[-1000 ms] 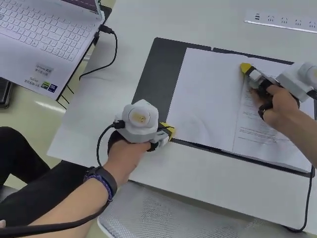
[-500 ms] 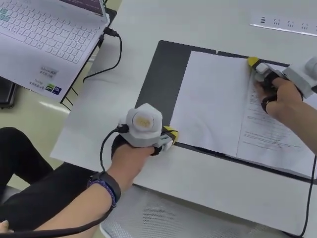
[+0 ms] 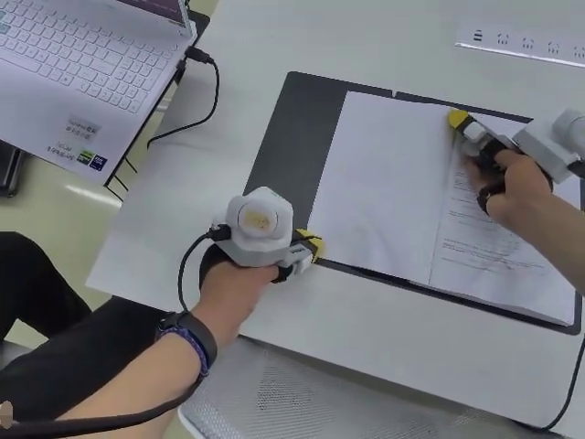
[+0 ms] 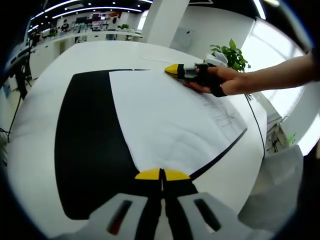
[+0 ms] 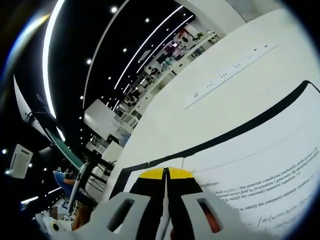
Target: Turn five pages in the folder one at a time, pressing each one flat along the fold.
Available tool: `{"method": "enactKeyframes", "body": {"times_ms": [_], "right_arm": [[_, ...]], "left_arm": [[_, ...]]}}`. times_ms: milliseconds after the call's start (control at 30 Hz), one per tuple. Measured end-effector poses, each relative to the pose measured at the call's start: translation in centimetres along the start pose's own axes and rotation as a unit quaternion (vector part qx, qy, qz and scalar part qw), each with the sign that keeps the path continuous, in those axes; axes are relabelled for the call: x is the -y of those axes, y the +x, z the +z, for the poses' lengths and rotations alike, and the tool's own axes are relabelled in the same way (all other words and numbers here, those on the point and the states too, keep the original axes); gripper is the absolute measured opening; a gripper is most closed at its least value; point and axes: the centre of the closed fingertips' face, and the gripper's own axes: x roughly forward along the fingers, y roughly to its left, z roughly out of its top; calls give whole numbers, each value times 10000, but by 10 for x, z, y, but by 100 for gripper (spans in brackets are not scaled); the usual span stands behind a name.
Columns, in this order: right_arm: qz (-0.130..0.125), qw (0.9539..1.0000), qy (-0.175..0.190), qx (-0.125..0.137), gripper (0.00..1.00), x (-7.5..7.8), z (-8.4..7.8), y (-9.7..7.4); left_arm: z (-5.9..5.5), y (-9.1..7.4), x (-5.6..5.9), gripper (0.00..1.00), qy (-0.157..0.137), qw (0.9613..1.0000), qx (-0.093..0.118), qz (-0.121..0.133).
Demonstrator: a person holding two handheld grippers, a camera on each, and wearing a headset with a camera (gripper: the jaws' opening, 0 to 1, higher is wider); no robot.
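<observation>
The folder [image 3: 288, 137] lies open on the white table [image 3: 366, 37], a blank page [image 3: 384, 183] on its left half and a printed page [image 3: 484, 247] on the right. The right gripper [image 3: 455, 121], jaws closed together and holding nothing, rests its yellow tips at the far end of the fold. The left gripper [image 3: 309, 245], likewise closed and empty, sits at the blank page's near corner, with a laptop [image 3: 82, 64] well off to the left.

The table [image 3: 366, 37] is broad and white, under a dark ceiling crossed by strip lights [image 5: 51, 35] and small spots. A white laptop [image 3: 82, 64] sits open at the left, a black cable [image 3: 208, 101] plugged into its side. A white power strip [image 3: 521, 41] lies along the far edge. Beyond stand a white pillar [image 4: 162, 20], a leafy plant [image 4: 231, 52] and bright windows [image 4: 282, 65]. The floor [image 3: 55, 206] is pale.
</observation>
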Motion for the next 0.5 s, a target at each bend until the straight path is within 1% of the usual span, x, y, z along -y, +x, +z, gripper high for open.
{"method": "enactKeyframes", "body": {"times_ms": [133, 267, 300, 333, 367, 500], "right_arm": [[31, 10000, 6, -25, 0, -5, -7, -9], [71, 9999, -59, -74, 0, -14, -16, -20], [81, 9999, -55, -91, 0, -13, -17, -21], [91, 9999, -51, -92, 0, -9, -18, -22], [104, 9999, -50, -101, 0, -10, -19, -24], [194, 9995, -162, -206, 0, -23, -32, -39]], "left_arm": [[1, 1, 0, 0, -6, 10000, 16, -6], [1, 0, 1, 0, -8, 10000, 22, -3], [1, 1, 1, 0, 0, 10000, 21, -3], [1, 1, 1, 0, 10, 10000, 21, -2], [1, 1, 1, 0, 16, 10000, 22, -3], [1, 0, 1, 0, 34, 10000, 26, -21]]}}
